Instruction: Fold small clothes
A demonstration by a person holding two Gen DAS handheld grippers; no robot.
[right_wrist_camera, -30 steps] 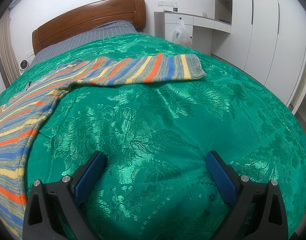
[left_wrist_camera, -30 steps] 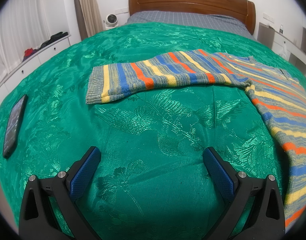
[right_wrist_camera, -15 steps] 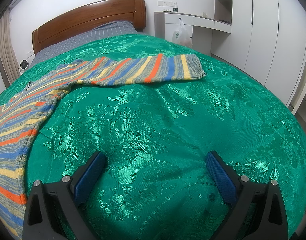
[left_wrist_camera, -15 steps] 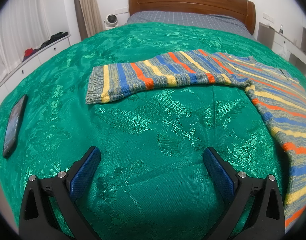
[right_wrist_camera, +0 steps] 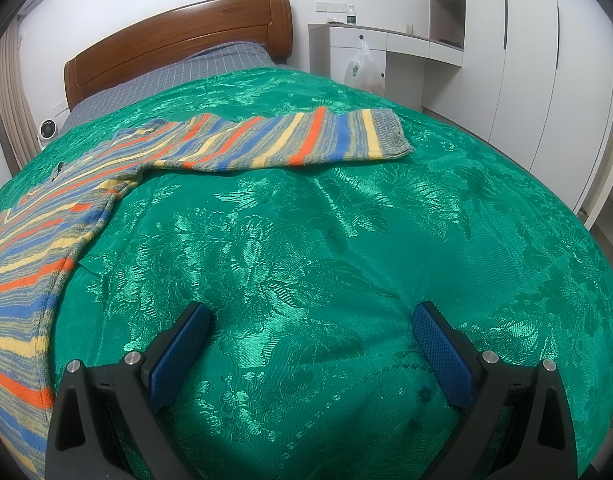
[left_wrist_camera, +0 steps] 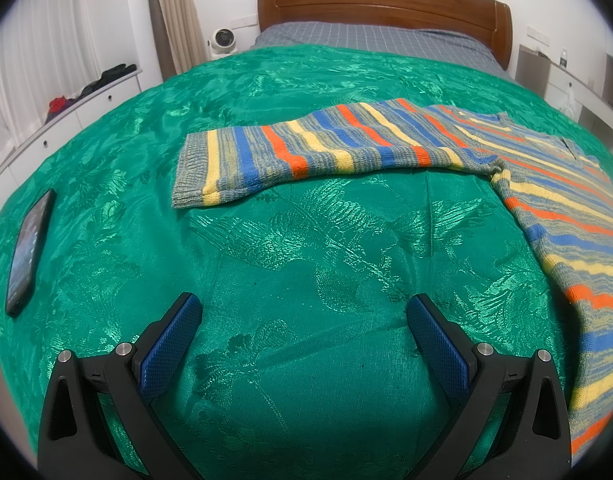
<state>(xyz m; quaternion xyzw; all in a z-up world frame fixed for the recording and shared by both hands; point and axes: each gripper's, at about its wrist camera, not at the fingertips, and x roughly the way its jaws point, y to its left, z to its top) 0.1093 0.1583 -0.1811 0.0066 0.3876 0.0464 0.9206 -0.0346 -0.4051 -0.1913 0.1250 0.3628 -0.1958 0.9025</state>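
Here, one striped sweater (left_wrist_camera: pixel 386 148) flat on green bedspread (left_wrist_camera: pixel 306 248), one phone (left_wrist_camera: pixel 28 236), both grippers' fingers (left_wrist_camera: pixel 170 344) wide, empty.

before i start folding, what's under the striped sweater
The striped sweater lies flat on the green bedspread, sleeves spread out. Only the bedspread shows around it; anything beneath the knit is covered and cannot be seen.

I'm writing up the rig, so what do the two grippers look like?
Both look alike: the left gripper and right gripper have black angular plastic arms with triangular cut-outs, silver round bolts, and blue textured pads on the fingers. No cables, markings or sleeves show.
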